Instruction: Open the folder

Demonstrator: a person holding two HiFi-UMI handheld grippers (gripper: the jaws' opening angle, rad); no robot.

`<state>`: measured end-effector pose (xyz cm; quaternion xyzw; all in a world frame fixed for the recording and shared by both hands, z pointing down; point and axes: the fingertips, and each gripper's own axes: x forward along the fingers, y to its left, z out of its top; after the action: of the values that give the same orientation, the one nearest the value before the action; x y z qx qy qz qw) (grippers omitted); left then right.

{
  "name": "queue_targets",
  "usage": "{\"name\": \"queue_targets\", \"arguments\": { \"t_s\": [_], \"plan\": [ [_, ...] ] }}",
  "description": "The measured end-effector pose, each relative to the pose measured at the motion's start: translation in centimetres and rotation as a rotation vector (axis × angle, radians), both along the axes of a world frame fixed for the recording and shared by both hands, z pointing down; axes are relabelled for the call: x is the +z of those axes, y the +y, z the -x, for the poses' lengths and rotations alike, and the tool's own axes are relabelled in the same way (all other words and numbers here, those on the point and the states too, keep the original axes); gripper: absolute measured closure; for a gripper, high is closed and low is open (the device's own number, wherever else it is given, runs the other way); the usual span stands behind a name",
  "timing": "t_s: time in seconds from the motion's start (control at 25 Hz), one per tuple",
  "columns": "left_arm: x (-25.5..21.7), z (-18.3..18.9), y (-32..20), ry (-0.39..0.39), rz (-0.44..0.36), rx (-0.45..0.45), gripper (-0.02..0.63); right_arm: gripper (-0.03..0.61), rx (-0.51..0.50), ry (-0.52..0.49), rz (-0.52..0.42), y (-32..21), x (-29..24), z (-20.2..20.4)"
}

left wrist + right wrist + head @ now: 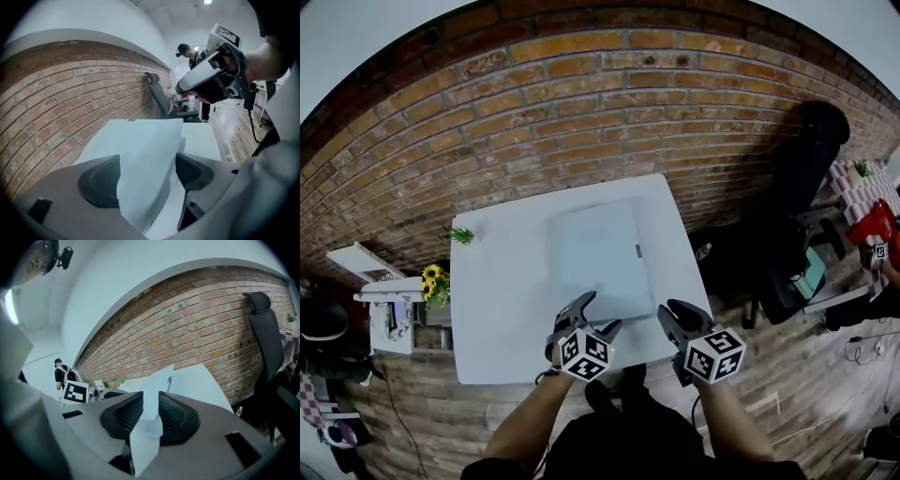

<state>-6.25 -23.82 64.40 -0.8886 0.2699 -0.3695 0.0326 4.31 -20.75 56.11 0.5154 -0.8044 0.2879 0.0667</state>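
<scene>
Grip check: right gripper (151, 413) pinches the near edge of the pale blue-grey flat plastic folder (595, 248), lying right of centre on the white square table (502, 300). Jaws of the left gripper (146, 174) stand spread around the cover, not pressing. Suggest it close on the top cover only, then lift slowly.

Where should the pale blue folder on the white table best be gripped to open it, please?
Probably the cover's near edge, approached low from the person's side, pinching above and below it. The folder lies flat on the table, so only its thin edges offer a lip, and that one is nearest.
</scene>
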Motion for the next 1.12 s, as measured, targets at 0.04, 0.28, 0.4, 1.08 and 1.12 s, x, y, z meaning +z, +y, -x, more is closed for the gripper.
{"name": "queue_targets", "arguments": {
  "t_s": [0.04, 0.28, 0.4, 1.08, 1.12],
  "plan": [
    [-0.4, -0.1, 0.1, 0.007, -0.007, 0.004, 0.242, 0.483, 0.001, 0.001, -0.001, -0.1, 0.0, -0.1],
    [-2.5, 0.7, -0.4, 0.051, -0.075, -0.063, 0.431, 0.483, -0.025, 0.024, 0.011, -0.7, 0.8, 0.0],
    [-3.4, 1.5, -1.0, 0.075, -0.091, -0.101, 0.45, 0.48, -0.052, 0.056, 0.036, -1.3, 2.3, 0.3],
    [-7.5, 5.7, -5.0, 0.157, -0.184, -0.381, 0.46, 0.446, -0.29, 0.251, 0.164, -6.8, 11.4, 4.0],
    [-7.7, 6.0, -5.2, 0.152, -0.19, -0.396, 0.46, 0.446, -0.298, 0.259, 0.177, -6.9, 11.9, 3.9]
  ]
}}
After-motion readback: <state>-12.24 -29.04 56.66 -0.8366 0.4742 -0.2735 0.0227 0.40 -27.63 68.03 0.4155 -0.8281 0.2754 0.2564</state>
